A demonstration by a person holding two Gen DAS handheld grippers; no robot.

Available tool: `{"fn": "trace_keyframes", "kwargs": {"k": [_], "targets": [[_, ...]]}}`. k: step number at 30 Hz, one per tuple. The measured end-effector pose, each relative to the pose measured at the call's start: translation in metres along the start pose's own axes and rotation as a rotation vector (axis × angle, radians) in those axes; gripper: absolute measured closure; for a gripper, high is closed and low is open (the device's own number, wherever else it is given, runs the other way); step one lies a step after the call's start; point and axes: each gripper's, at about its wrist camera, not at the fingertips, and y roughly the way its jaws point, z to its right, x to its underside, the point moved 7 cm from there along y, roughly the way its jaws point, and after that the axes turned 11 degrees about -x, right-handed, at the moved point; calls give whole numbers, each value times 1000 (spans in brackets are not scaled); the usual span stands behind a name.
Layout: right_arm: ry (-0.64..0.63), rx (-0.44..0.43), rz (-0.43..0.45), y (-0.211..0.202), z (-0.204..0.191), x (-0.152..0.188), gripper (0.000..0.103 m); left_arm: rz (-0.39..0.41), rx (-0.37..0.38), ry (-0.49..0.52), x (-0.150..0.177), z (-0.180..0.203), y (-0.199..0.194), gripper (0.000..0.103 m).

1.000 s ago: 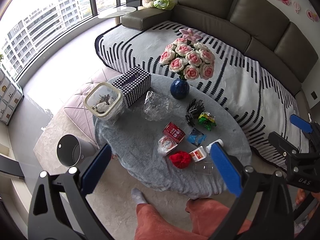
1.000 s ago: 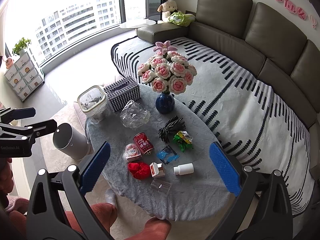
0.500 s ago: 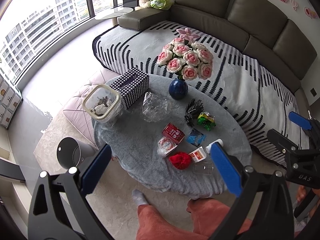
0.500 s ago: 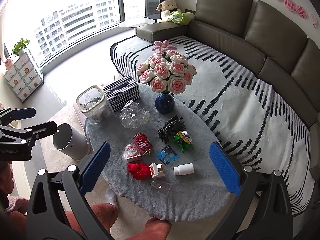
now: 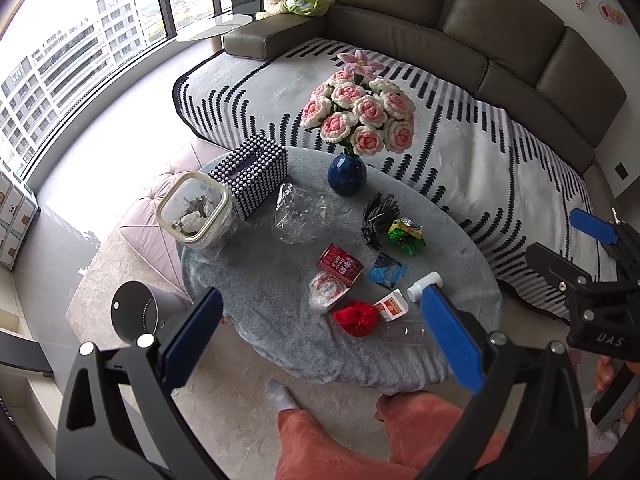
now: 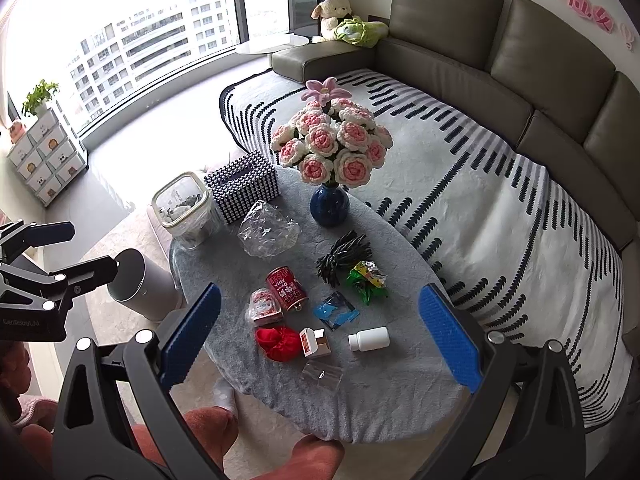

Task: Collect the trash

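Observation:
Trash lies on the grey round table [image 5: 260, 292] [image 6: 392, 400]: a red can [image 5: 341, 263] [image 6: 286, 289], a red crumpled ball [image 5: 357, 318] [image 6: 278, 343], a white bottle [image 6: 369, 339] [image 5: 424, 282], a small carton [image 5: 392, 305] [image 6: 315, 343], a blue wrapper [image 5: 386, 271] [image 6: 335, 311], a green wrapper [image 5: 405, 235] [image 6: 368, 282] and a clear plastic bag [image 5: 302, 214] [image 6: 267, 231]. A grey bin [image 5: 134, 312] [image 6: 138, 286] stands on the floor left of the table. My left gripper [image 5: 320, 334] and right gripper [image 6: 318, 330] both hover open high above the table, holding nothing.
A blue vase of pink flowers [image 5: 347, 172] [image 6: 330, 204], a studded tissue box [image 5: 252, 172] [image 6: 242, 186] and a clear lidded container [image 5: 194, 210] [image 6: 184, 208] stand at the table's far side. A sofa with a striped blanket [image 6: 500, 200] lies behind. The person's legs [image 5: 400, 432] are at the near edge.
Both views have drifted only slightly; the left one shifted a little. Nothing on the table has moved and both grippers stay open.

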Motion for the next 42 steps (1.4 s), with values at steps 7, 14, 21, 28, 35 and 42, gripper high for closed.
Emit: {"fn": "trace_keyframes", "kwargs": {"k": [7,14,21,28,35,42], "targets": [[4,-7,-5,3,1,0,7,2,28,19,4,5,0,4],[5,-13,-5,5,2,2,7,-1,37,17,5,6,0,4],[6,-23,-5,7,1,4,7,0,46,21,8,9,-2,4],[6,-30,-2,6,1,6,7,-3,50,21,10,9,-2,4],[9,-35,-3,5,1,5,7,-4,50,21,10,10,-2,4],[13,-36,-4,4,2,5,7,-4,51,22,11,12,-2,4]]}}
